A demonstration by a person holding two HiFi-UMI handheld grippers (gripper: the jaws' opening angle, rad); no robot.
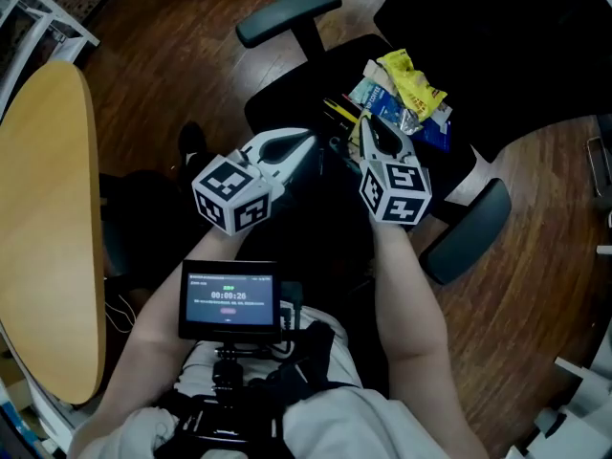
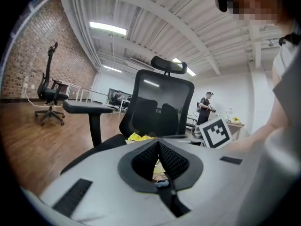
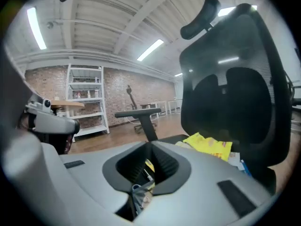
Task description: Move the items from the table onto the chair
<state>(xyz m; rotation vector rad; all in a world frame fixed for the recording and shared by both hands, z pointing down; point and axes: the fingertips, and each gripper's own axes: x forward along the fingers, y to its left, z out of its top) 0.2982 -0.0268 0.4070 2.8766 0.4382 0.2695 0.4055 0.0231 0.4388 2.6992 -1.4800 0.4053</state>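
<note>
A black office chair [image 1: 287, 103] stands in front of me, and on its seat lie a yellow snack bag [image 1: 411, 79], blue and white packets [image 1: 435, 127] and a silvery wrapper [image 1: 405, 119]. My right gripper [image 1: 364, 122] hovers just left of this pile, with its tips together [image 3: 150, 144]. Through the gap behind those tips I see a yellow-and-black item and the crumpled wrapper [image 3: 138, 194]; nothing is clamped at the tips. The yellow bag [image 3: 209, 147] lies beyond, under the backrest. My left gripper [image 1: 311, 140] is over the seat's left part, its tips shut [image 2: 158, 141] and holding nothing.
The light wooden table [image 1: 48, 218] curves along the left edge. Chair armrests stick out at the back [image 1: 287, 15] and the right [image 1: 467, 229]. A small screen [image 1: 228, 299] sits at my chest. Another office chair [image 2: 49, 95] and a distant person [image 2: 205, 108] are across the room.
</note>
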